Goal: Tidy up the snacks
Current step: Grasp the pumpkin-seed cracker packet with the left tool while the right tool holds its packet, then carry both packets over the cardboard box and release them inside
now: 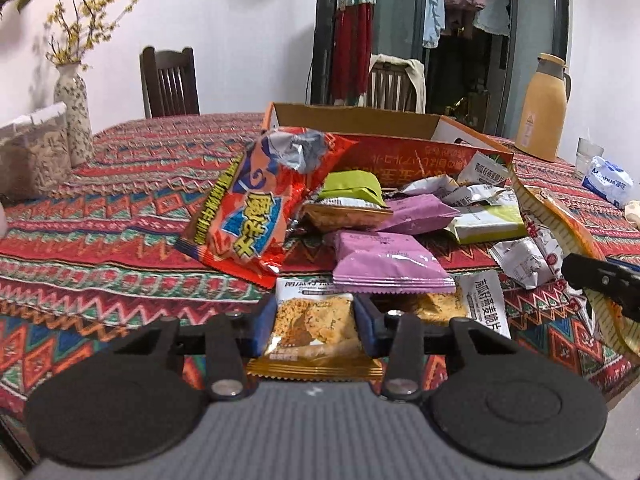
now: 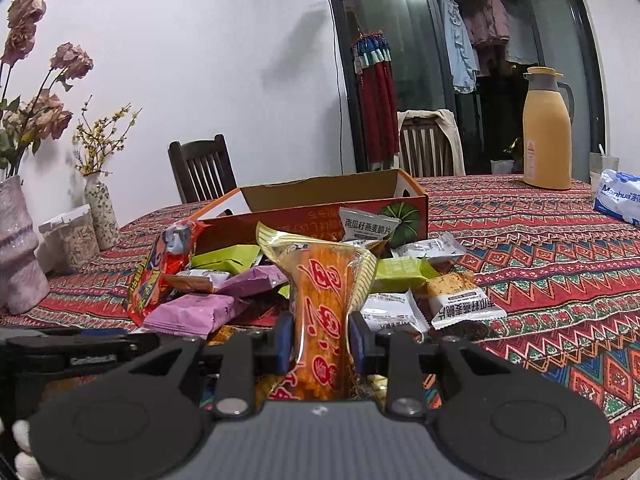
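An oat crisp packet is pinched by the left hand-held gripper. An orange snack bag is clamped by the right hand-held gripper, seemingly above the worktop.

Purple snack packets (red zigzag tablecloth)

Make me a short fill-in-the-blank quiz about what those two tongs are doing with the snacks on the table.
1. The left tongs are shut on a packet showing oat ____.
2. The right tongs pinch a tall packet that is clear and ____ in colour.
3. Behind the snack pile stands an open cardboard ____.
4. The thermos jug is ____ in colour.

Missing words: crisps; orange; box; yellow
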`<state>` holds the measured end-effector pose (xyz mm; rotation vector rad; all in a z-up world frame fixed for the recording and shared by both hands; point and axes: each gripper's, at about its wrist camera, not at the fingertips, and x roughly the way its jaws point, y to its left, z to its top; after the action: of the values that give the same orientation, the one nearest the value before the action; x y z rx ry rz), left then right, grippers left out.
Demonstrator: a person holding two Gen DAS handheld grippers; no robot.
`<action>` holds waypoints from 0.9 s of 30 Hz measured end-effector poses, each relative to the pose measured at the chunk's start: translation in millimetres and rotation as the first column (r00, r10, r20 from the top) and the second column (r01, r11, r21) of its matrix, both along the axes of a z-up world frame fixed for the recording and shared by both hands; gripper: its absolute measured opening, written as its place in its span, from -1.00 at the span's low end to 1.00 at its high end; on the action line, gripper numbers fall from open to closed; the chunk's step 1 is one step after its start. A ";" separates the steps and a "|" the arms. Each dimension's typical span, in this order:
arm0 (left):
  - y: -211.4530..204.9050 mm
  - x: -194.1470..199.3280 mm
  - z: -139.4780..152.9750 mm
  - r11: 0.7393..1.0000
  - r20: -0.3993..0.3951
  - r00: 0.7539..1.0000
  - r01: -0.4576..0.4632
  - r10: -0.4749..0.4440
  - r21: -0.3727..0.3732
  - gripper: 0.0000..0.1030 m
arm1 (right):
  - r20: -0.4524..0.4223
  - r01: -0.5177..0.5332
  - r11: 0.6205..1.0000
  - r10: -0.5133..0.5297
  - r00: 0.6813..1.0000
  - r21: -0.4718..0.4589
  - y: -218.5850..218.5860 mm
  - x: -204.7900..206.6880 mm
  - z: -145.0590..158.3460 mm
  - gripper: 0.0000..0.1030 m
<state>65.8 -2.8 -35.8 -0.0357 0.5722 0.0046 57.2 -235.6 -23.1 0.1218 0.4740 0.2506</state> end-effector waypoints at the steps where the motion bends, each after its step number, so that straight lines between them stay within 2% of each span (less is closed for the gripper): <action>1: 0.0 -4.2 0.7 1.000 0.008 1.000 0.004 -0.004 0.010 -0.16 | 0.001 0.000 1.000 0.000 1.000 0.000 -0.1 -0.6 0.1 -0.45; 6: -2.8 -7.3 -4.5 0.999 -0.011 1.000 0.016 -0.015 0.036 -0.13 | -0.004 -0.001 1.000 0.001 1.000 -0.002 1.2 -2.9 -1.1 -0.44; 7: -3.2 -5.6 -5.5 0.999 -0.018 1.000 0.011 -0.011 0.039 -0.09 | -0.005 -0.002 1.000 0.002 1.000 -0.003 1.5 -3.2 -1.4 -0.44; 9: -3.6 -1.6 -7.4 0.999 -0.030 1.000 0.004 -0.003 0.038 0.16 | -0.007 -0.002 1.000 0.002 1.000 -0.003 1.8 -3.1 -2.0 -0.44; 11: -4.8 4.1 -9.5 0.999 -0.050 0.999 -0.001 0.002 0.032 0.20 | -0.012 -0.002 1.000 0.002 1.000 -0.002 1.8 -2.5 -2.9 -0.44; 13: -5.9 8.1 -12.0 0.999 -0.054 0.998 -0.009 0.011 0.033 0.17 | -0.017 -0.003 1.000 0.003 1.000 -0.002 2.1 -2.2 -4.0 -0.44; 15: -6.2 6.2 -12.6 0.999 -0.045 0.999 -0.008 0.009 0.031 -0.04 | -0.020 -0.005 1.000 0.005 1.000 -0.004 2.5 -3.4 -4.8 -0.44; 17: -4.2 2.5 -11.3 1.000 -0.032 0.999 -0.006 0.006 0.020 -0.15 | -0.019 -0.005 1.000 0.005 1.000 -0.005 2.5 -4.4 -5.3 -0.44; 23: -1.9 -15.6 1.2 1.000 0.016 1.000 0.022 -0.023 0.011 -0.16 | -0.012 -0.005 1.000 0.005 1.000 -0.008 3.1 -6.1 -1.3 -0.44; 27: 1.2 -28.5 15.1 1.000 0.057 0.998 0.030 -0.030 0.003 -0.16 | 0.022 0.001 1.000 -0.001 1.000 -0.007 1.6 -13.3 7.4 -0.44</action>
<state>37.2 -1.5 -20.7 -0.0253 0.5153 -0.0250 44.0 -234.0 -15.7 0.1126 0.4532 0.2489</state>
